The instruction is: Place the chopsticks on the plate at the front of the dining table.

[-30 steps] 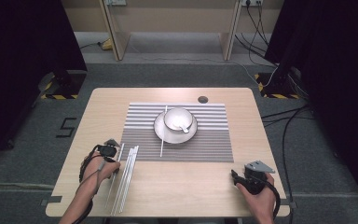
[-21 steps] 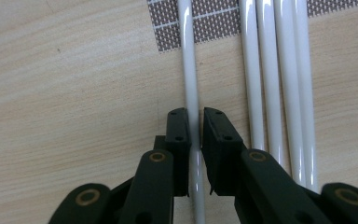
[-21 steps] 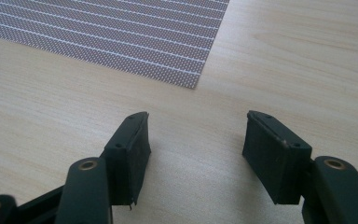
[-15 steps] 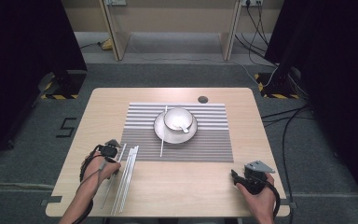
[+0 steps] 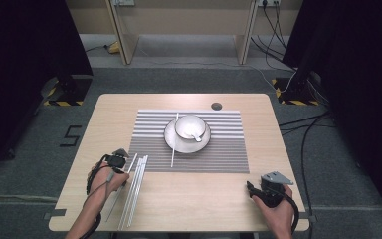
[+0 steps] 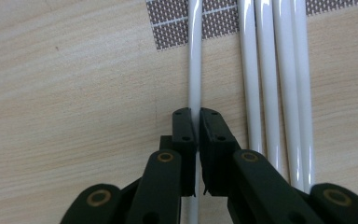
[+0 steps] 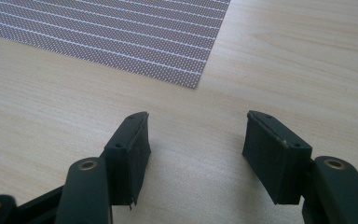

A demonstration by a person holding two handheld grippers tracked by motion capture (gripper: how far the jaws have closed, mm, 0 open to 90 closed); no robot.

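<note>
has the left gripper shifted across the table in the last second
No. The left gripper sits at the same spot beside the striped placemat's near left corner. Only its jaws have just closed, now clamping one white rod apart from the other rods.

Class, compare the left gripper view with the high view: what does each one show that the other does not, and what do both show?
The left gripper view alone shows the left gripper with its jaws shut on one white rod, and the weave of the mat corner.

The high view alone shows the whole table, the cup on its saucer, the right gripper and both forearms.

Both show the bundle of white rods lying beside the held one on the wooden top, at the mat's edge.
</note>
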